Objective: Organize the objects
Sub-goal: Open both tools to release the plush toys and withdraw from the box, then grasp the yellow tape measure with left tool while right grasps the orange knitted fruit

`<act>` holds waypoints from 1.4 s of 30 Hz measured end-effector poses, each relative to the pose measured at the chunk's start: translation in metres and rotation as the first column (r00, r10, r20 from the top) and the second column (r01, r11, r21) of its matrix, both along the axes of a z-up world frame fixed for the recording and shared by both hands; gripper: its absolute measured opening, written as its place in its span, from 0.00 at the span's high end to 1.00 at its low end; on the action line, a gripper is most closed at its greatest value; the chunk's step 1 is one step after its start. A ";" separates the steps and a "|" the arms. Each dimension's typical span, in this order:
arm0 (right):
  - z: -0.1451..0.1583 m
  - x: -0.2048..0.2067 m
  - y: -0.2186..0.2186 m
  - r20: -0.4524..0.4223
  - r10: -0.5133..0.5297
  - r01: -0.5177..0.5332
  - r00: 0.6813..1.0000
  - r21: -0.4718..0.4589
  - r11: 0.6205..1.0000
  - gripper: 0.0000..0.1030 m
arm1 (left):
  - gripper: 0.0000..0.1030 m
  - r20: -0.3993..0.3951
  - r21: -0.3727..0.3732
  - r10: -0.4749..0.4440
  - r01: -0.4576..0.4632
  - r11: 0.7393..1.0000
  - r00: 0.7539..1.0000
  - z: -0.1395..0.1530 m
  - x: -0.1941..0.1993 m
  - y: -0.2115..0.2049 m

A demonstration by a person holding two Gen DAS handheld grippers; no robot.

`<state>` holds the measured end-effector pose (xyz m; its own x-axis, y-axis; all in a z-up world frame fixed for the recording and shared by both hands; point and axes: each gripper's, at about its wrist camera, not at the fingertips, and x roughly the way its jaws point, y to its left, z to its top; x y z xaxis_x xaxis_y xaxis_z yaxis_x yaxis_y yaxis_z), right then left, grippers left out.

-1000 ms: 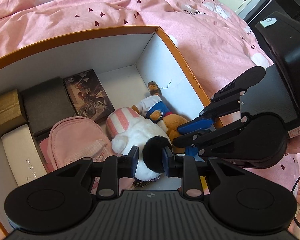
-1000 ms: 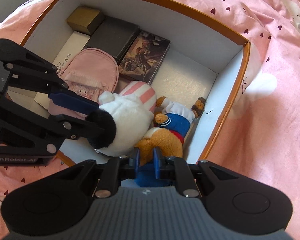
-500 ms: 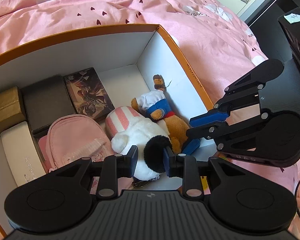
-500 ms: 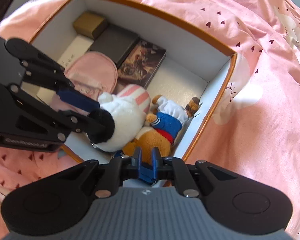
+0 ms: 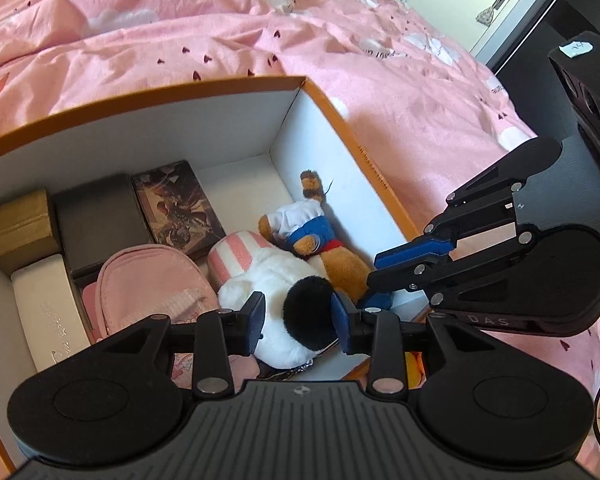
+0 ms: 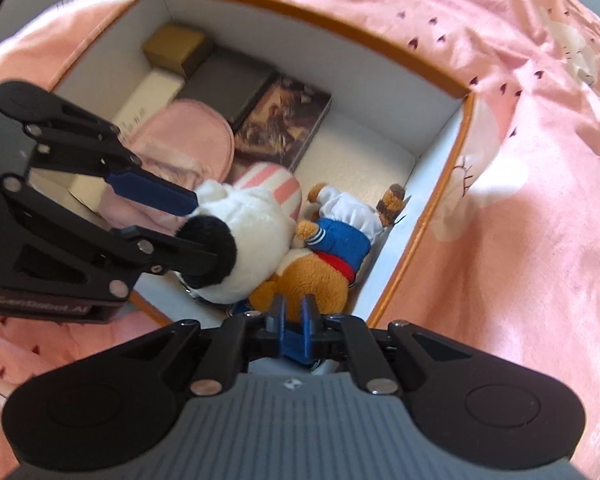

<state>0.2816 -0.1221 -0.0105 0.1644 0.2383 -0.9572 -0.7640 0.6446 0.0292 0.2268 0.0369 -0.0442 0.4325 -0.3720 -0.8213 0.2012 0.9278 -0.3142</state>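
An orange-rimmed white box (image 5: 180, 92) sits on a pink duvet. Inside it lie a white plush (image 5: 268, 280) with a black ear and a pink striped hat, and a brown bear (image 5: 340, 268) in blue and white. My left gripper (image 5: 298, 316) straddles the black ear with its jaws opening. The right pad brushes the ear and the left pad stands off it. In the right wrist view the plush (image 6: 256, 232), the bear (image 6: 320, 276) and the left gripper (image 6: 204, 232) show again. My right gripper (image 6: 295, 312) is shut, empty, just above the bear's legs.
Along the box's left side lie a gold box (image 5: 20, 228), a dark grey box (image 5: 100, 220), a picture box (image 5: 176, 204), a white case (image 5: 44, 304) and a pink pouch (image 5: 148, 280). Bare white floor (image 5: 240, 176) shows at the far corner. A door (image 5: 496, 4) stands beyond the bed.
My left jaws have spread apart around the black ear. The right gripper has drawn back and up from the bear's legs, which stay in the box.
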 end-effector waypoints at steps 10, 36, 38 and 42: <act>0.052 -0.053 -0.070 0.054 -0.209 0.190 0.976 0.246 0.951 0.81 | 0.60 0.131 -0.024 -0.031 0.035 0.999 0.991 0.042 -0.055 -0.030; -0.073 -0.099 -0.138 -0.055 -0.499 0.495 0.865 0.261 0.829 0.60 | 0.31 0.020 0.051 0.007 -0.008 0.999 1.000 -0.057 -0.072 -0.097; -0.068 -0.101 -0.144 -0.044 -0.522 0.513 0.852 0.273 0.814 0.61 | 0.28 0.015 0.050 0.002 -0.003 0.999 1.000 -0.059 -0.071 -0.101; -0.056 -0.107 -0.153 0.055 -0.561 0.532 0.826 0.256 0.807 0.61 | 0.25 0.000 0.052 0.009 -0.009 0.999 1.000 -0.063 -0.070 -0.113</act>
<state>0.1750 -0.2749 -0.0666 0.4427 0.2742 -0.8537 -0.2936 0.9440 0.1509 0.1572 -0.0757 -0.1076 0.4353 -0.3247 -0.8397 0.1932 0.9447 -0.2652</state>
